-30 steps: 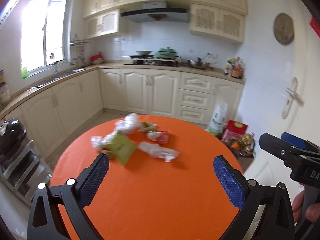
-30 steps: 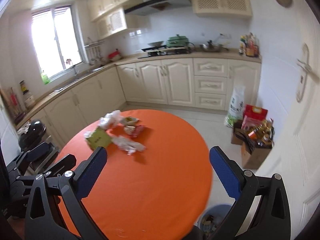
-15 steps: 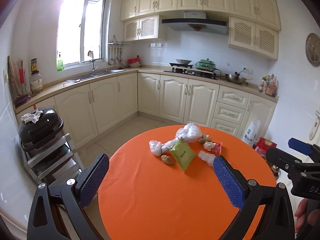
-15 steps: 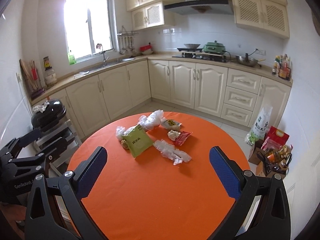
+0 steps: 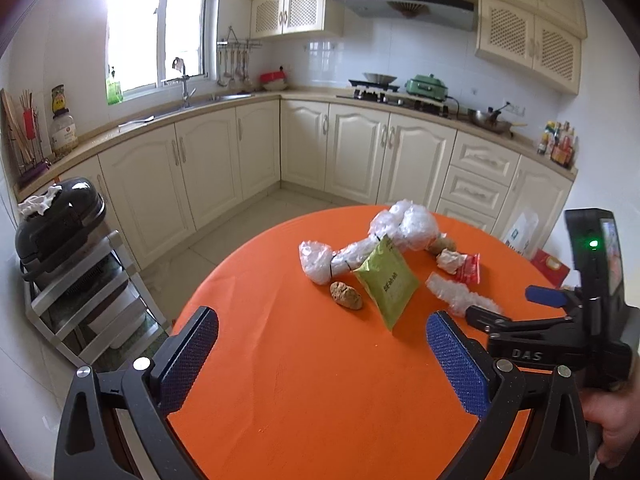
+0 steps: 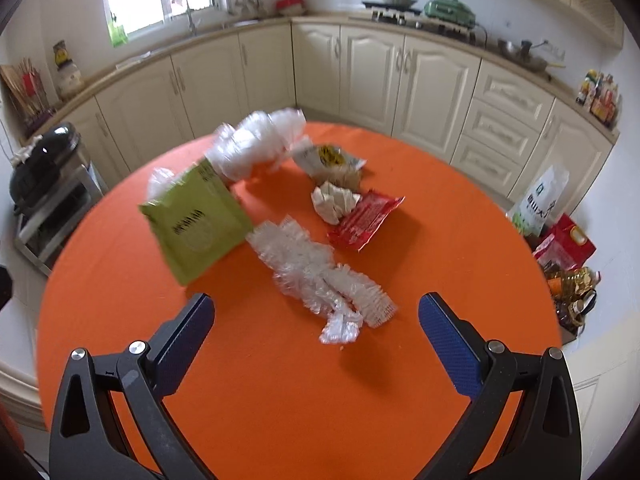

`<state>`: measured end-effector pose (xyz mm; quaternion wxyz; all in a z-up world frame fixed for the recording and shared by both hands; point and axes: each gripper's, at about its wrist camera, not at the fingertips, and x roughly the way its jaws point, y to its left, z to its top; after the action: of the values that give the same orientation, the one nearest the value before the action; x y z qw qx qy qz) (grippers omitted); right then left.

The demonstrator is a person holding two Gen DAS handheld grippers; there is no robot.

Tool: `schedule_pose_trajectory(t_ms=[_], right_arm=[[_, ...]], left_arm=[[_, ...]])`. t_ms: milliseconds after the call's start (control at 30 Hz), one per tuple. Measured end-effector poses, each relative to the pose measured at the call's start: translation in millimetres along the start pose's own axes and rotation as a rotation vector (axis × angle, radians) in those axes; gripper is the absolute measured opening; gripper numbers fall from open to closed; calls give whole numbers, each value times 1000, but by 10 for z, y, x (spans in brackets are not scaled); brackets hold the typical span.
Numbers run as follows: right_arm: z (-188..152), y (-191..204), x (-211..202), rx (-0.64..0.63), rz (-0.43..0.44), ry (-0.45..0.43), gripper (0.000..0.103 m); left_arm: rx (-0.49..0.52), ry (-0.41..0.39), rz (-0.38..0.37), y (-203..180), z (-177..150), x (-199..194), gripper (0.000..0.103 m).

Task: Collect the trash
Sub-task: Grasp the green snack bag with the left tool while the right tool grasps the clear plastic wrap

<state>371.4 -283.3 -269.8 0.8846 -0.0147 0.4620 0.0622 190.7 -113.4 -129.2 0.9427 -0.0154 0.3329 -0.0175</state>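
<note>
Two grippers hang above the round orange table [image 6: 260, 400], and both have the fingers wide apart with nothing between them. The left gripper [image 5: 320, 360] is over the near edge of the table, on its left part. The right gripper [image 6: 316, 344] is over the near half, and just in front of it lies a crumpled strip of clear plastic wrap [image 6: 320, 276].

All the trash is gathered on the far half of the table. A green packet [image 6: 196, 220] stands tilted at the left of the plastic wrap. Behind it is a big bundle of clear plastic bags [image 6: 256, 144], close to the far edge. At the right lie a red wrapper [image 6: 364, 220], a crumpled white paper ball [image 6: 332, 200] touching it, and a white and yellow snack packet [image 6: 328, 158] behind them. In the left wrist view a small brown lump [image 5: 346, 295] lies just beside the green packet, and the right gripper body appears over the right edge of the table.
</note>
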Motion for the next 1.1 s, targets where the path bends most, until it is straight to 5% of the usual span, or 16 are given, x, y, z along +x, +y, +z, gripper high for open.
schedule_pose_trajectory(t_ms=[267,333,400,533,800,900,967,1100], right_arm=[[107,-69,521,-8,16,56,98],[115,-67,578,-12,17,66,75],[116,-55,576,-24,21,52,66],[104,-51,536,-34,35,45,30],[-34,-201,308,42,98,32,28],[-68,-240,206,53,102,23,28],[-83,-272,157,63,103,17,28],[-135,-357,31,89,111,1,29]], left_arm=[[14,72,-10,-220,406,736,102],[22,85,-12,-258,496,919,102],[42,97,-14,-319,606,1102,102],[70,130,-24,-390,829,1494,102],[156,166,-31,-606,1118,2107,102],[184,174,-51,-662,1167,2255,81],[191,202,-66,-666,1181,2380,43],[183,185,-115,-662,1219,2429,30]])
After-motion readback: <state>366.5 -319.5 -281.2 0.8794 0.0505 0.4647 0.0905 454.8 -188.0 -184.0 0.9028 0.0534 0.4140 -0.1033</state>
